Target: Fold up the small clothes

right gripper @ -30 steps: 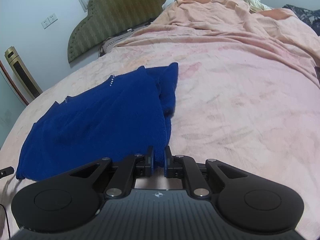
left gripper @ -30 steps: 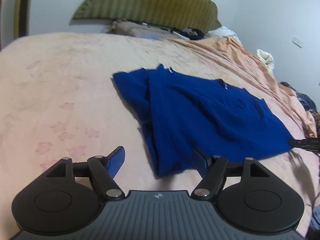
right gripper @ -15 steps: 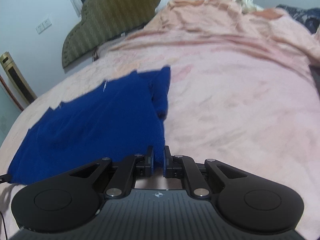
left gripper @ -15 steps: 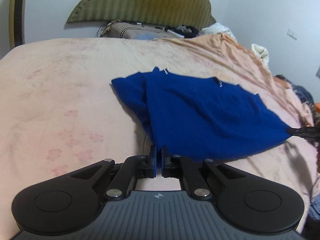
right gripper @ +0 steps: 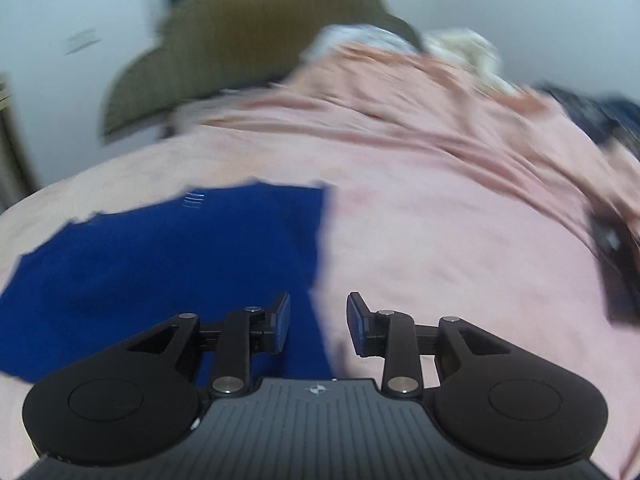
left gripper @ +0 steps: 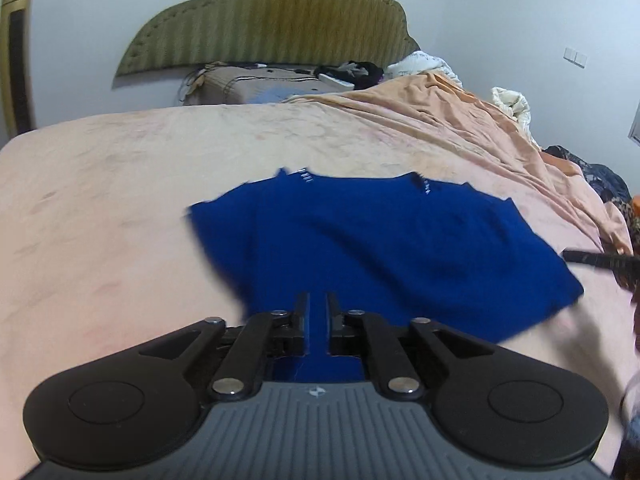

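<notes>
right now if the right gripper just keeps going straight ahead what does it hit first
Probably the right edge of the blue garment, which lies between the open right gripper fingers, then the pink bedspread. Blur makes depth uncertain.

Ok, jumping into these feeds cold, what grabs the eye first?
The blue garment stands out first, spread mid-bed on the pale pink bedspread. Next, the left gripper is shut on its near edge, while the right gripper hangs open over the garment's right edge; that view is badly motion-blurred. Behind, an olive scalloped headboard rises against the wall.
</notes>
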### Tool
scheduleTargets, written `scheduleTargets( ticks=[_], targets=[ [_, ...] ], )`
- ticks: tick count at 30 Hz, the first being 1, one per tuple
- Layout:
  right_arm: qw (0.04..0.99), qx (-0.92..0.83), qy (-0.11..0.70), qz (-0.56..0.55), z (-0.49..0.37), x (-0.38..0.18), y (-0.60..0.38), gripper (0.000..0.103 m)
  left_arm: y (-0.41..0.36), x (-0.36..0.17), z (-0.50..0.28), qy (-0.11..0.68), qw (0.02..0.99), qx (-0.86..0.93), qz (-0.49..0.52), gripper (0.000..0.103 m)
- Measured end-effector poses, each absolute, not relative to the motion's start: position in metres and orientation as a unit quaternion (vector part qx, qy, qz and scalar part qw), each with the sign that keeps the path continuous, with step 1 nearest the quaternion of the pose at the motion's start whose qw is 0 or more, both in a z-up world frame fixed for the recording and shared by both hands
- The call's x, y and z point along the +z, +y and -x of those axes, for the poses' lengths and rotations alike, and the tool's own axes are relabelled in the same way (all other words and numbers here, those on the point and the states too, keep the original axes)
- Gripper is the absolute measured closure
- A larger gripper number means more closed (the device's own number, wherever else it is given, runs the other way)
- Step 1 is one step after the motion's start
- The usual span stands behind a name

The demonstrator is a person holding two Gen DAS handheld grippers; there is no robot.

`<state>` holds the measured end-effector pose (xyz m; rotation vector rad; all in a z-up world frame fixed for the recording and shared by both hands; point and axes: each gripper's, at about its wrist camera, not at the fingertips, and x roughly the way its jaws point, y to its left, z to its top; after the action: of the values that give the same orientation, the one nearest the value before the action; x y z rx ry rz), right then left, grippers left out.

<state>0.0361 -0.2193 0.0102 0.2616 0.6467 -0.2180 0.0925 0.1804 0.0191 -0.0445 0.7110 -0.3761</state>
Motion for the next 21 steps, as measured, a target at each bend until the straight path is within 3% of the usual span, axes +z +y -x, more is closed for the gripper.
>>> scheduleTargets(
  ticks=[1,3,7,9,10,12,13,21],
  targets=[
    [0.937,-0.083,0.317,-0.121,-0.042,0.013,-0.207,0.062,0.168,0.014,-0.102,0.352,0.918,-0.181,0.021,0.088],
    [0.938,-0.035,0.325,-0.114,-0.056,0.011,-0.183,0.06,0.152,-0.002,-0.116,0.377,0.912,-0.162,0.013,0.069],
    [0.926,0.01,0.361,-0.111,-0.082,-0.01,-0.152,0.057,0.139,-0.024,-0.113,0.391,0.911,-0.126,-0.031,0.069],
    [0.916,0.008,0.388,-0.102,-0.089,-0.026,-0.149,0.056,0.137,-0.017,-0.104,0.385,0.915,-0.115,-0.04,0.062],
    [0.92,0.004,0.38,-0.095,-0.087,-0.025,-0.148,0.056,0.137,-0.012,-0.101,0.376,0.919,-0.108,-0.04,0.056],
    [0.922,-0.012,0.376,-0.089,-0.085,-0.016,-0.144,0.052,0.136,0.0,-0.098,0.354,0.93,-0.087,-0.046,0.024],
    [0.928,-0.011,0.362,-0.09,-0.084,-0.01,-0.142,0.05,0.133,0.005,-0.097,0.34,0.936,-0.072,-0.056,0.019],
    [0.925,0.01,0.371,-0.081,-0.106,-0.011,-0.116,0.045,0.123,0.012,-0.112,0.343,0.936,-0.016,-0.08,0.019]
  ],
)
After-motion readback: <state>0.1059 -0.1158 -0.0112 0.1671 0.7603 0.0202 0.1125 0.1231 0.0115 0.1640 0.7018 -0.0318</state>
